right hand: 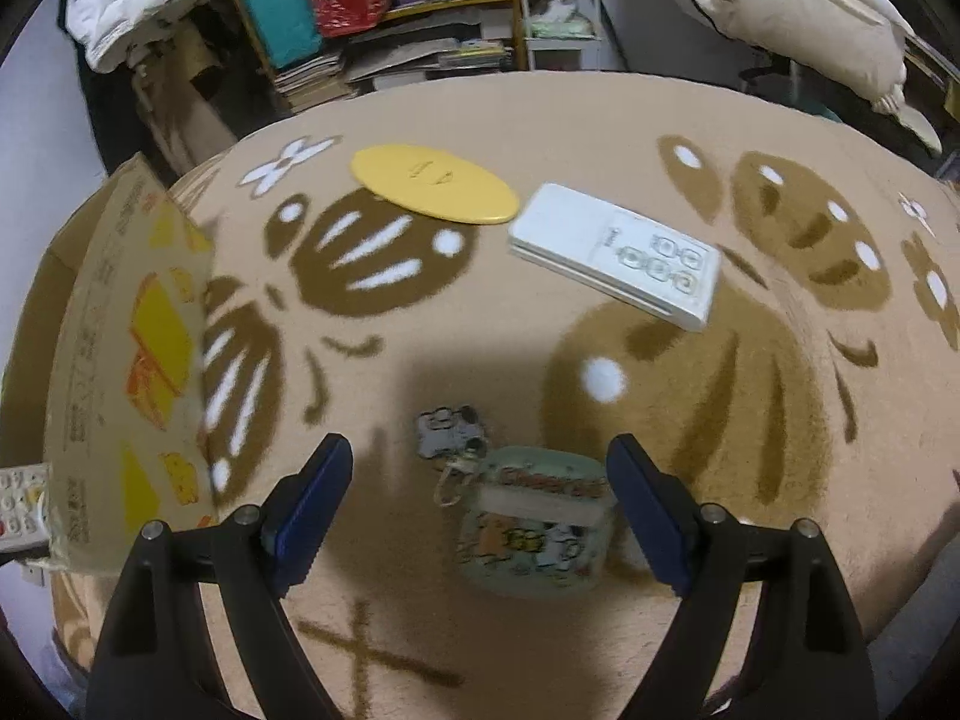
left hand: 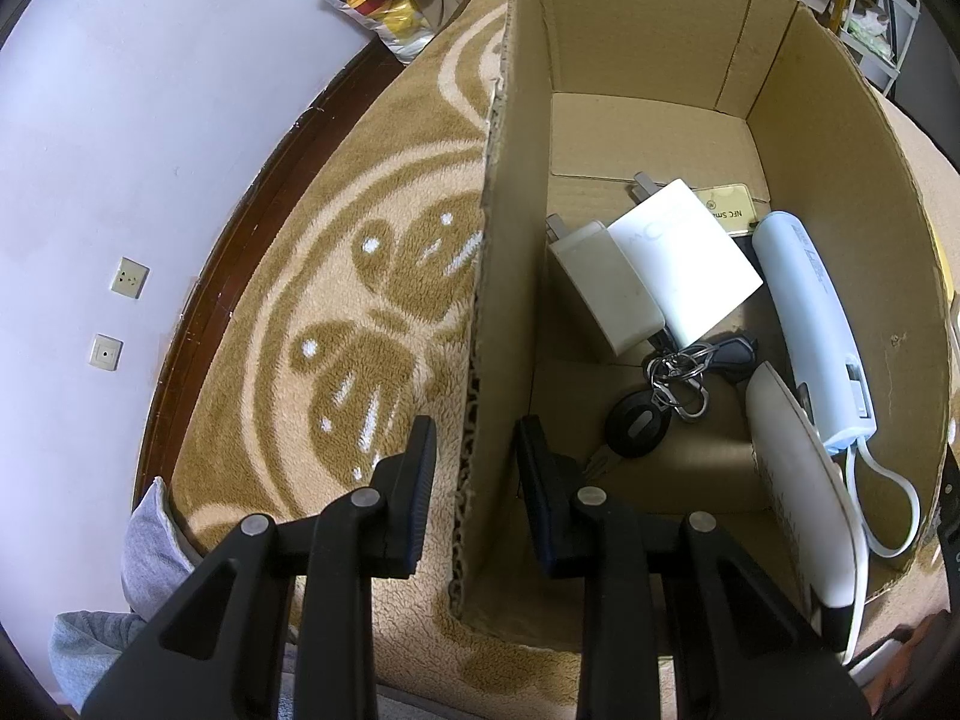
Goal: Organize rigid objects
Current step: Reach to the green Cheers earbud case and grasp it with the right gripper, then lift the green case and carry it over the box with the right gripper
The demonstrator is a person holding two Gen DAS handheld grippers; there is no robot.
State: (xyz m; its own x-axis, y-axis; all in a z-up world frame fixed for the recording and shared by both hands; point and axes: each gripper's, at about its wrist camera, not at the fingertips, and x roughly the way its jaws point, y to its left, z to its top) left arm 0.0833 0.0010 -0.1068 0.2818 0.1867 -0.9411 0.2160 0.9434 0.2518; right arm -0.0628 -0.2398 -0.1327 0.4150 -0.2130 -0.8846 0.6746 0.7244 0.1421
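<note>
The left gripper [left hand: 474,474] is seen straddling the left wall of the cardboard box [left hand: 510,312], one finger outside over the rug [left hand: 336,300] and one inside; the jaws sit close to the wall on both sides, but whether they actually pinch it cannot be told. Inside the box, two white plug chargers [left hand: 648,276] are laid side by side, the larger overlapping the smaller. Behind them a card [left hand: 729,207] is partly covered, and only "NFC Sm…" can be read on it (upside down from this view). A bunch of keys with a black fob [left hand: 642,426] is found near the middle of the floor, a white tube-shaped device [left hand: 810,324] with a looped cord rests along the right wall, and a white flat object [left hand: 798,492] leans nearest the camera; the lettering on the tube is too blurred to read.

The right gripper [right hand: 480,504] is held wide open above the rug, grasping nothing. Between its fingers a small patterned case [right hand: 540,528] with a keychain charm [right hand: 450,432] is seen, blurred, its printing illegible. Farther off lie a white remote [right hand: 618,252] and a yellow oval disc [right hand: 432,183], well apart from the gripper. The box's printed outer face appears at the left edge.
</note>
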